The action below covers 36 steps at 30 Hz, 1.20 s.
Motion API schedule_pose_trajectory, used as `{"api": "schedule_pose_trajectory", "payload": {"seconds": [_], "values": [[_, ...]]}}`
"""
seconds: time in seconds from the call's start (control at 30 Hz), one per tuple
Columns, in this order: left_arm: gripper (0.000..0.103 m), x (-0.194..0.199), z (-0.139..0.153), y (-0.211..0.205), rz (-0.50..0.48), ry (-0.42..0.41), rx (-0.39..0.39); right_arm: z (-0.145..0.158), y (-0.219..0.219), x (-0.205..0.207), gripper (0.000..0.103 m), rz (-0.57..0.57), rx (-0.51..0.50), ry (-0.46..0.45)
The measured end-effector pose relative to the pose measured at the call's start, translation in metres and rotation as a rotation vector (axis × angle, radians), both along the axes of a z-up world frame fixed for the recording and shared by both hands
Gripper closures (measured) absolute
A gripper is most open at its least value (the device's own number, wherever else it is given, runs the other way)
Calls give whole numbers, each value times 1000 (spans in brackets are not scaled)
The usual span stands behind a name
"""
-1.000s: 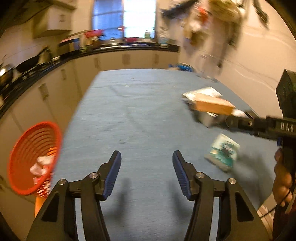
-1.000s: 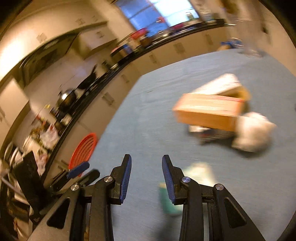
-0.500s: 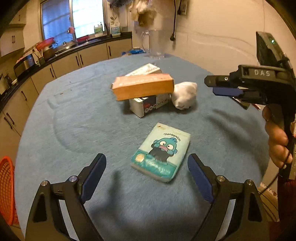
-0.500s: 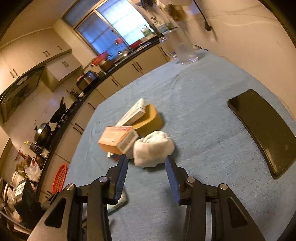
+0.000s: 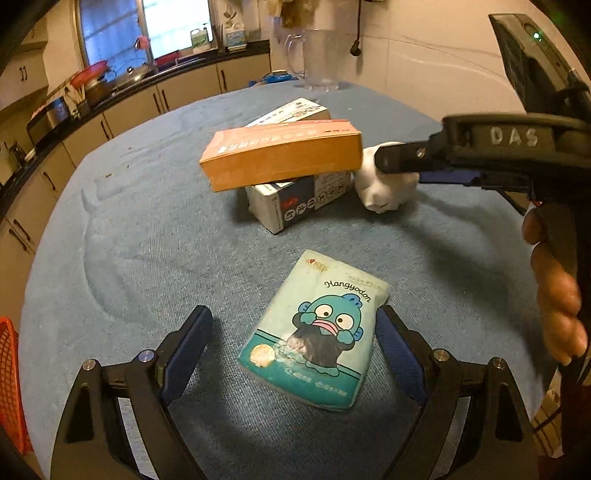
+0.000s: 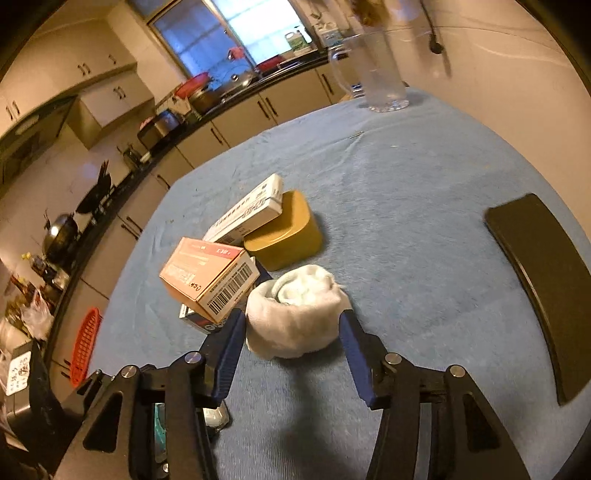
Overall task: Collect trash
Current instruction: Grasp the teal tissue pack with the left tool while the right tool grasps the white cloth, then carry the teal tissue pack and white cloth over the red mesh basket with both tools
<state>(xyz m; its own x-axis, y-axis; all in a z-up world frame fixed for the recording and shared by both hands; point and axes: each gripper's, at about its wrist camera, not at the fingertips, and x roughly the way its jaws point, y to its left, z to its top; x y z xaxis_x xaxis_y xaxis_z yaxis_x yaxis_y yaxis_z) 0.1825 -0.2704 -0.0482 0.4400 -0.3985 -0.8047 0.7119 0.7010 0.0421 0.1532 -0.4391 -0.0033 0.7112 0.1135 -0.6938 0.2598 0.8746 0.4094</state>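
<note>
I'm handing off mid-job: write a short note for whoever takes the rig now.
Left gripper: jaws open, either side of the tissue pack, not gripping.
Right gripper: jaws just been opening, either side of the white wad, no grip yet.
On the table: orange box atop a white box, long white box, yellow tin.
Red basket sits off the table's edge.
Left: everything on the table.

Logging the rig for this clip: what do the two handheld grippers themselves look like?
Both match. The left gripper and the right gripper have black plastic frames with silver bolts and ribbed dark-blue pads on the fingers. From the left wrist view, the right gripper's body carries raised letters "DAS", a small green light and a thin black cable.
</note>
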Motion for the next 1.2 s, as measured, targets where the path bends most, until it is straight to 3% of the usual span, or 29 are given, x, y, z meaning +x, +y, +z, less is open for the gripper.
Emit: {"api": "schedule_pose_trajectory", "payload": {"seconds": [0.1,0.17,0.27,0.37,0.63,0.67,0.73,0.77,0.97,1.2], "values": [[13,3,-1,1,4,19,-5,-5,3,5,47,1,-16,16],[11,6,-3,3,10,36,-11,-6,1,4,62,-6,-14,6],[7,6,-4,6,21,43,-11,-5,-1,0,70,-8,0,-2],[0,8,-5,7,45,52,-2,-4,-3,-6,73,-11,13,-16],[0,5,-5,6,67,44,9,7,-8,-25,74,17,12,-67],[2,3,-4,4,70,30,12,8,-10,-28,74,23,15,-74],[29,-4,0,2,58,-8,15,8,-13,-34,74,34,23,-80],[37,-6,2,1,56,-12,18,8,-15,-37,74,39,23,-83],[45,-13,7,3,66,-29,4,14,-15,-55,74,56,22,-98],[45,-26,33,31,91,-67,-66,26,13,-70,74,116,-3,-143]]}}
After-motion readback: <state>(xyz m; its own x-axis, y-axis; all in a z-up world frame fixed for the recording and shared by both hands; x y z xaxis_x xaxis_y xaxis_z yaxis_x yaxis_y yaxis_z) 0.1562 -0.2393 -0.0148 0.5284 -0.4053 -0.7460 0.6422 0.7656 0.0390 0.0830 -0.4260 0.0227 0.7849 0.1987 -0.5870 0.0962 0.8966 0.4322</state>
